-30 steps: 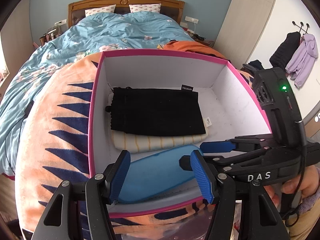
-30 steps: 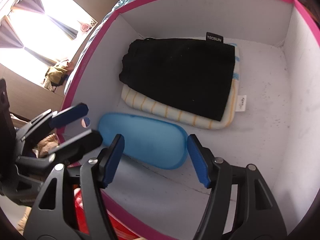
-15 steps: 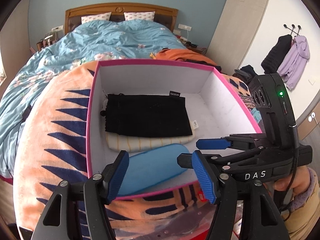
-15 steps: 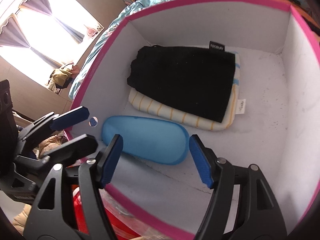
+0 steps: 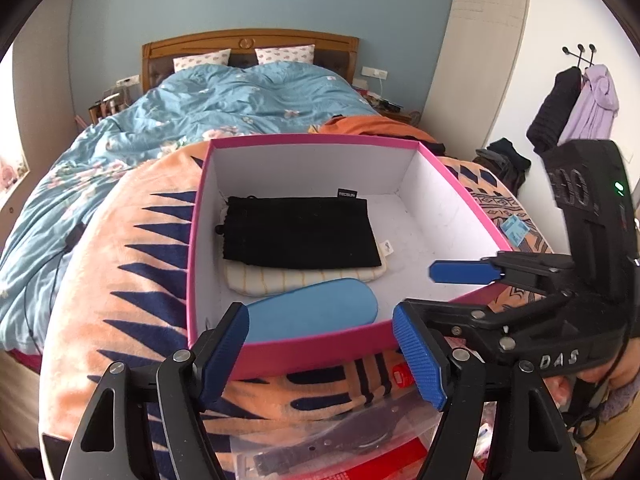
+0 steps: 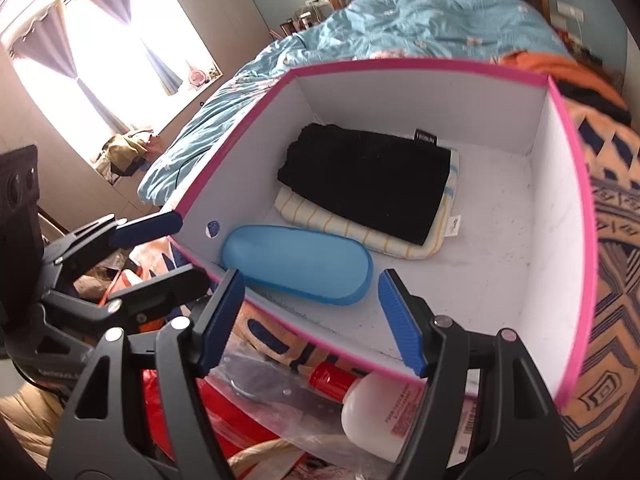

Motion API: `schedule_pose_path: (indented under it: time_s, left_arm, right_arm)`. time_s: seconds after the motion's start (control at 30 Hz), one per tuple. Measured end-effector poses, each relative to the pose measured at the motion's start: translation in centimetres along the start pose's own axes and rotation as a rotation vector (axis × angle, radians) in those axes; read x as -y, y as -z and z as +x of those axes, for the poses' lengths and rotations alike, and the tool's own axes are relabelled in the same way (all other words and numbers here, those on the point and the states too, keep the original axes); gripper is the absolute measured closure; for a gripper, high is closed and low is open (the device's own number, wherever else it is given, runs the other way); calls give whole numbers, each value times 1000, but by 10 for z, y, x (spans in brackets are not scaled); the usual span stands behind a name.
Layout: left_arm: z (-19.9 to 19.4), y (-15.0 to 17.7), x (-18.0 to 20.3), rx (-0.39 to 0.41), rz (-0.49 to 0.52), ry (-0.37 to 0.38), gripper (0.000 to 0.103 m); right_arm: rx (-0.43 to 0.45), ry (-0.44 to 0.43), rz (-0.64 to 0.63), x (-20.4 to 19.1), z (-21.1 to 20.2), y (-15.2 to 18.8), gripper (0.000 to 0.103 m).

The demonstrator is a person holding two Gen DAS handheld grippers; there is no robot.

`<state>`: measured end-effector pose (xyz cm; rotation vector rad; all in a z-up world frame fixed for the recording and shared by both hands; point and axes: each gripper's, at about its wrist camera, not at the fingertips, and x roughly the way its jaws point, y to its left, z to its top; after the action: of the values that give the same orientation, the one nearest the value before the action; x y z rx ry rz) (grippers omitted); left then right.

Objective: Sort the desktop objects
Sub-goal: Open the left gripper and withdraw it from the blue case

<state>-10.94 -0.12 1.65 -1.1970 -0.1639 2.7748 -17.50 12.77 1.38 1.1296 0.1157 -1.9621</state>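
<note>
Ahead, the bed (image 5: pixel 248 92) with its blue quilt fills the far side, and an orange blanket (image 5: pixel 132 264) with navy spikes lies across its near end. On that blanket sits the pink-rimmed box (image 5: pixel 304 344), white inside. Within it a black pouch (image 5: pixel 300 232) lies on a striped cloth (image 5: pixel 296 282), and the blue glasses case (image 5: pixel 316 312) rests against the near wall. My left gripper (image 5: pixel 320 352) hovers at the near rim with fingers apart and holding nothing; my right gripper (image 6: pixel 308 316) does likewise, just outside that rim. Below lies a white bottle (image 6: pixel 380 412) with a red cap.
</note>
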Motion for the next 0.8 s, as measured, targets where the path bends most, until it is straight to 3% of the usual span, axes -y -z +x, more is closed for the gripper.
schedule_pose_path:
  time_s: [0.33, 0.8]
  left_arm:
    - [-19, 14, -1, 44, -13, -37, 21]
    - [-33, 29, -1, 52, -53, -58, 19]
  right_arm:
    - [79, 105, -125, -29, -18, 17, 32]
    - [109, 145, -199, -43, -35, 37, 32]
